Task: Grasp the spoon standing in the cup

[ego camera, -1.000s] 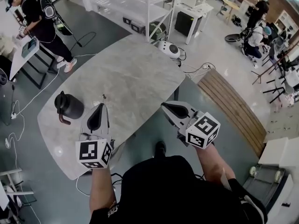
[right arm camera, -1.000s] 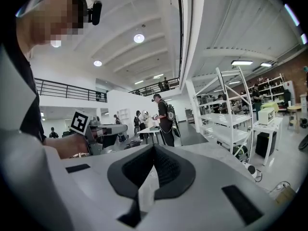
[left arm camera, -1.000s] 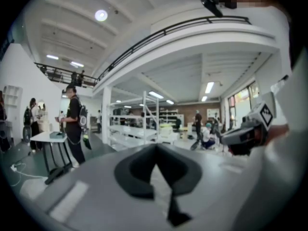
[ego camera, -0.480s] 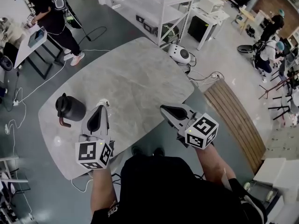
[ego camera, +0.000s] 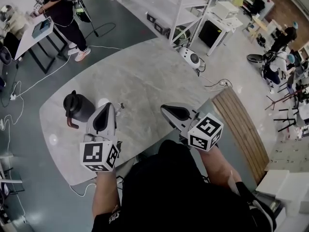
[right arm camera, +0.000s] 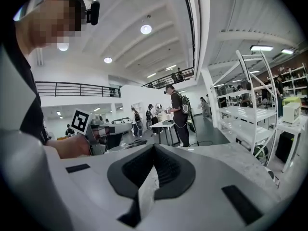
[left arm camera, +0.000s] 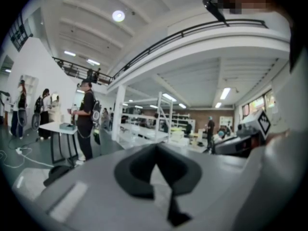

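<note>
Spoon, cup too small to make out beyond left claw [ego camera: 108,106]; right claw [ego camera: 164,109] likewise closed, empty.

Bright ceiling lamps [left arm camera: 118,16] — soft shadows, fisheye-bent edges, blurred foreground.

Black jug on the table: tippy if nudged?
Probably not tippy: the black jug looks squat and stands upright on the flat table. Its side handle may make it swivel when pushed. Weight unknown; contents not visible.
</note>
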`<state>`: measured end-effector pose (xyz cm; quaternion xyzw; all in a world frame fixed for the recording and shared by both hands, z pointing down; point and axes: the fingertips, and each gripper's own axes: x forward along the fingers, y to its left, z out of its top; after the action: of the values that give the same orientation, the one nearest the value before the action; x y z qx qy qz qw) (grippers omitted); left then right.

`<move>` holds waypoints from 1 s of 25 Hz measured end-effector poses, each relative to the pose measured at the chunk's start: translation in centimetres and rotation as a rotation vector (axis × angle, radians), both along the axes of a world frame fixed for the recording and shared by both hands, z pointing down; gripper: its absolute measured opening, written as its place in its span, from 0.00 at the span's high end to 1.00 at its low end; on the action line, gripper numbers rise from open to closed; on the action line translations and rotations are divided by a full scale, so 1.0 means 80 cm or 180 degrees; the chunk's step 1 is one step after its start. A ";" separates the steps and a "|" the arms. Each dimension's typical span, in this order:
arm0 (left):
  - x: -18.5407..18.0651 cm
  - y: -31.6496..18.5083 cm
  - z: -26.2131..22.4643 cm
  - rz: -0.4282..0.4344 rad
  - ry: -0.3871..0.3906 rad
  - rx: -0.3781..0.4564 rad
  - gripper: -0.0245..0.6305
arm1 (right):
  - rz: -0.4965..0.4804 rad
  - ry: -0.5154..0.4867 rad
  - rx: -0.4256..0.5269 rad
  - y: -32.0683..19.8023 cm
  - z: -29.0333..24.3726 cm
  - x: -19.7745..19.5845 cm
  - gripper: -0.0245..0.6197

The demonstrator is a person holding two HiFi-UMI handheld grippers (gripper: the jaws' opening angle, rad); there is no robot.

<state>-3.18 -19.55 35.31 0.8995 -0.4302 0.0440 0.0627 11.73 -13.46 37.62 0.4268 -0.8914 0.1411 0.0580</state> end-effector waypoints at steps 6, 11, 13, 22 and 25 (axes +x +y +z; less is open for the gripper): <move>-0.016 -0.026 0.005 -0.0198 0.0004 -0.0034 0.95 | -0.0138 -0.0040 -0.0114 -0.032 0.013 -0.004 0.97; -0.017 -0.056 0.023 -0.0410 0.0010 -0.0151 0.95 | -0.0382 -0.0046 -0.0202 -0.078 0.028 -0.008 0.97; -0.011 -0.069 0.031 -0.0468 -0.0012 -0.0204 0.95 | -0.0467 -0.0047 -0.0241 -0.100 0.034 -0.006 0.97; 0.006 -0.112 0.050 -0.0650 -0.0065 -0.0362 0.95 | -0.0864 -0.0044 -0.0319 -0.170 0.052 -0.016 0.97; 0.008 -0.122 0.053 -0.0677 -0.0089 -0.0385 0.95 | -0.0943 -0.0041 -0.0405 -0.181 0.066 -0.021 0.97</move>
<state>-2.55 -29.31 39.53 0.8426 -0.5206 0.0755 0.1152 10.03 -27.96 42.93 0.2852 -0.9342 0.1900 0.0994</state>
